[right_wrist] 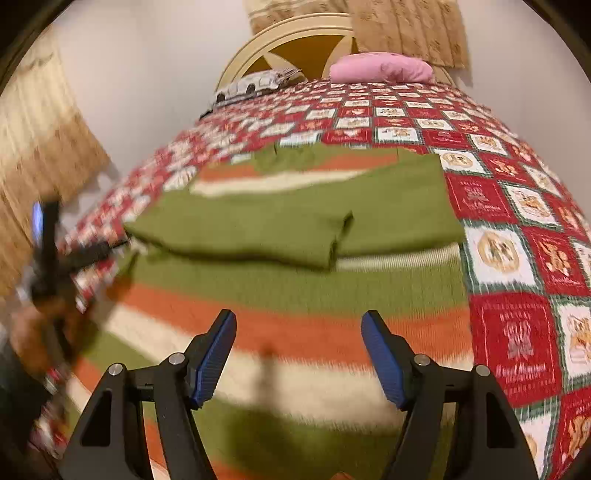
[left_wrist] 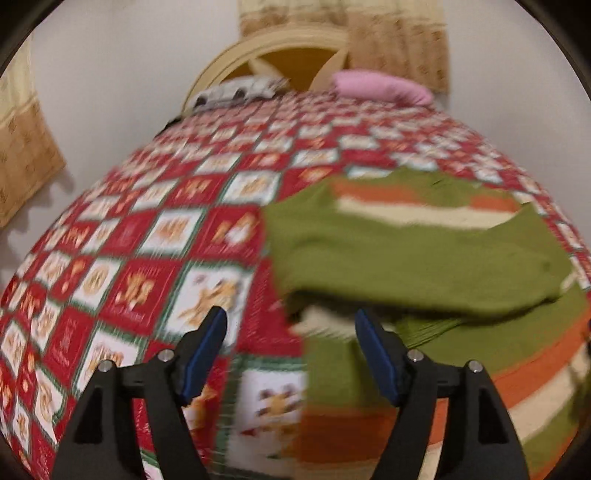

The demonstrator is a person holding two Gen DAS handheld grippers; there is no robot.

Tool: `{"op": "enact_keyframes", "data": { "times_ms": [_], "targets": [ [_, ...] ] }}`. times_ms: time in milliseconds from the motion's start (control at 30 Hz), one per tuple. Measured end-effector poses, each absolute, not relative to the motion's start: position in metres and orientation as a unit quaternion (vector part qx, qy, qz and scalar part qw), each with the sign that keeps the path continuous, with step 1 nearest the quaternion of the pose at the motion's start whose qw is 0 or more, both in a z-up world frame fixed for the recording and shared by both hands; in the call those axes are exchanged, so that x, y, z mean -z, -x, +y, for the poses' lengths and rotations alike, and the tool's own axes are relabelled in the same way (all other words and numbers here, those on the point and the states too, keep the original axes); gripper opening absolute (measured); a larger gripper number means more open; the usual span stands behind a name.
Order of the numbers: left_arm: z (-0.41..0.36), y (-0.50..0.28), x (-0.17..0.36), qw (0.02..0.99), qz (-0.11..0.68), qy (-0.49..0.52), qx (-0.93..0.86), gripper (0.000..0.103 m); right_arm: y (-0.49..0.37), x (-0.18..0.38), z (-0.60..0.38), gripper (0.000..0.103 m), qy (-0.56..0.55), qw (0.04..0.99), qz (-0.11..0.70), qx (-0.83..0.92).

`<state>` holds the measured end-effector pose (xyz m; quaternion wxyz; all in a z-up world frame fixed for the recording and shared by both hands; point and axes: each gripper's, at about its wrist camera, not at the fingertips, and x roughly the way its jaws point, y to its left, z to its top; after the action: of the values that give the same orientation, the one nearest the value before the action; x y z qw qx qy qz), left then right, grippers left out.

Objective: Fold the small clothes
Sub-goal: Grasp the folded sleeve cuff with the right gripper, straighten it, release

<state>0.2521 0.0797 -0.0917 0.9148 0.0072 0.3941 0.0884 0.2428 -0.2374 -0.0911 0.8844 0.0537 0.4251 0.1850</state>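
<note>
A small green sweater [right_wrist: 295, 225] with orange and cream stripes lies flat on the bed, both sleeves folded across its chest. It also shows in the left wrist view [left_wrist: 417, 254], at the right. My left gripper [left_wrist: 291, 317] is open and empty, over the sweater's left edge and the bedspread. My right gripper [right_wrist: 299, 321] is open and empty, above the striped lower part of the sweater. The left gripper also shows blurred at the left edge of the right wrist view [right_wrist: 48, 229].
A red, white and green patchwork bedspread [right_wrist: 517, 258] covers the bed. A pink pillow [right_wrist: 380, 68] and a grey-white patterned item [right_wrist: 255, 85] lie by the cream headboard [right_wrist: 295, 29]. Beige curtains [right_wrist: 40, 155] hang at the left.
</note>
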Motion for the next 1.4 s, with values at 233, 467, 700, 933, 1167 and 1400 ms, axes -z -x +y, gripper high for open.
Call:
{"op": "enact_keyframes", "data": {
  "times_ms": [233,467,700,933,1167,1400],
  "targets": [
    [0.094,-0.259,0.111,0.906,0.411,0.023,-0.099,0.077,-0.303,0.09,-0.229,0.071,-0.065,0.88,0.443,-0.155],
    [0.112,-0.263,0.124,0.897,0.426,0.066,-0.098,0.096,-0.348,0.125,-0.206,0.065,-0.015,0.867,0.485,-0.116],
    [0.125,-0.258,0.118,0.902,0.401,0.102,-0.121,0.095,-0.337,0.112,-0.185,0.009,0.061,0.885,0.441,-0.14],
    [0.125,-0.269,0.127,0.89,0.43,0.094,-0.119,0.099,-0.333,0.071,-0.199,0.005,0.08,0.911,0.385,-0.122],
    [0.124,-0.268,0.13,0.886,0.433,0.093,-0.138,0.103,-0.34,0.051,-0.223,0.004,0.083,0.922,0.37,-0.081],
    [0.128,-0.266,0.13,0.885,0.431,0.1,-0.142,0.103,-0.351,0.097,-0.245,0.0,0.079,0.898,0.427,-0.067]
  ]
}}
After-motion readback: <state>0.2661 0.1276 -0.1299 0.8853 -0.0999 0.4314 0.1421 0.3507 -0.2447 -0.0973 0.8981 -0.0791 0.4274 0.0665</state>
